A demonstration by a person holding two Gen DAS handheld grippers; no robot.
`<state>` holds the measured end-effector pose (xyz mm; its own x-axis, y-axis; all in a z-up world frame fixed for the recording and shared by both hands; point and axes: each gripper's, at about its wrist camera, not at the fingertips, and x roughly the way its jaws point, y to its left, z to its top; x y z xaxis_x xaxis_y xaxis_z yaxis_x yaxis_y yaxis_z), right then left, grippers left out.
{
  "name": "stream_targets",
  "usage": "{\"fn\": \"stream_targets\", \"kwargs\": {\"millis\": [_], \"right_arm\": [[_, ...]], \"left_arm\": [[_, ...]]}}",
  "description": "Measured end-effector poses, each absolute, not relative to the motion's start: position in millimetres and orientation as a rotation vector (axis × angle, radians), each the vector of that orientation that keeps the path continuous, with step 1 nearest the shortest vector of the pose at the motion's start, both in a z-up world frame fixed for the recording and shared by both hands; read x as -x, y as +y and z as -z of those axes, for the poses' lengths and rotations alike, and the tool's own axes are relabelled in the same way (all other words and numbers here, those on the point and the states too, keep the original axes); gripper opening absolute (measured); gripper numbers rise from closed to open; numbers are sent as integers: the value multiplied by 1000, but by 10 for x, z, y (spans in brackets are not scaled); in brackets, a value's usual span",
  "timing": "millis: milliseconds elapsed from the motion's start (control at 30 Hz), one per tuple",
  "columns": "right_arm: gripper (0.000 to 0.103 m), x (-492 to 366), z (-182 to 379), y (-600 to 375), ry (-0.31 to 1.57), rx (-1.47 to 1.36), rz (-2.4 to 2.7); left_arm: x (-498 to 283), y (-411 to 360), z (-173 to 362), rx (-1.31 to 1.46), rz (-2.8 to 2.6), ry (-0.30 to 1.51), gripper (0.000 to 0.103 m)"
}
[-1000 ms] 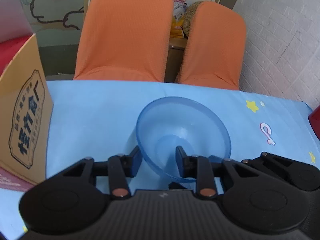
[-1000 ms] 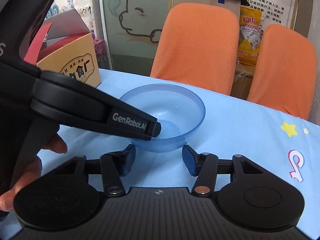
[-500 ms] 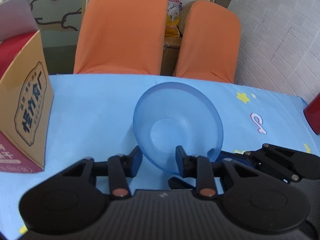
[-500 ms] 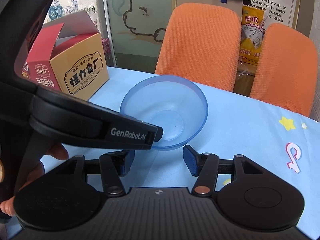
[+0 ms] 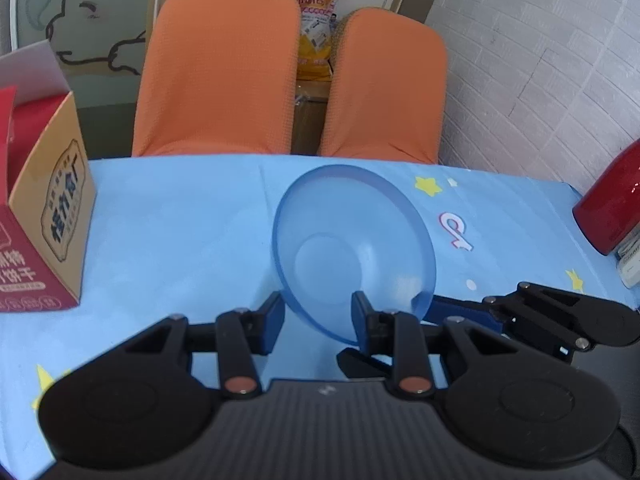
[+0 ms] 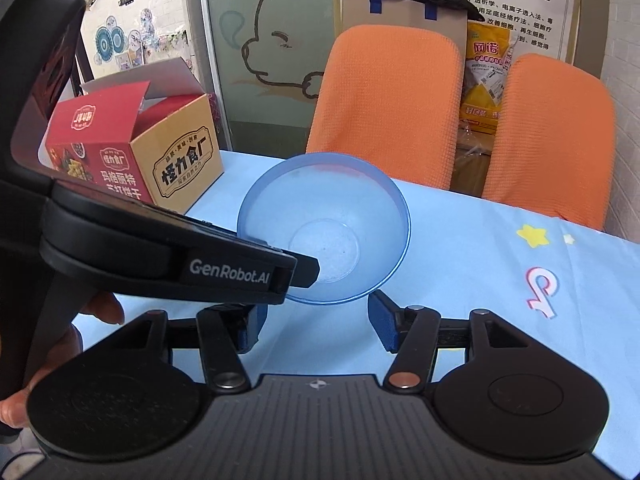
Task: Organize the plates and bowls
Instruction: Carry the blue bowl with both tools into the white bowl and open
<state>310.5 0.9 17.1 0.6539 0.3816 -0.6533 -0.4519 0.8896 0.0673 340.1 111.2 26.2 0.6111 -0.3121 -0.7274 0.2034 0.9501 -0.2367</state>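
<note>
Tilted steeper since before, blue bowl (image 5: 354,248) is clamped at its rim by left gripper (image 5: 318,320); right gripper (image 6: 316,326) gapes unladen.

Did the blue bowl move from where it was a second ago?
Yes. The blue bowl, pinched by the left gripper, has tipped up more, with its rim risen towards the orange chair.

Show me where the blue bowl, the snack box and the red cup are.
Bowl (image 5: 340,256): left wrist view, on its inner base.
Box (image 6: 184,168): right wrist view, on its tan side panel.
Red cup (image 5: 612,204): left wrist view, on its side wall, right edge.
</note>
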Motion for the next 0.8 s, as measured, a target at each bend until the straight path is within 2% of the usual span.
{"fn": "stream_targets", "kwargs": {"millis": [267, 800], "right_arm": [[97, -2686, -360, -365, 692, 80, -448], [103, -1238, -592, -1375, 648, 96, -325]], "left_arm": [[-2894, 643, -464, 92, 369, 832, 28], [-1579, -379, -539, 107, 564, 840, 28]]}}
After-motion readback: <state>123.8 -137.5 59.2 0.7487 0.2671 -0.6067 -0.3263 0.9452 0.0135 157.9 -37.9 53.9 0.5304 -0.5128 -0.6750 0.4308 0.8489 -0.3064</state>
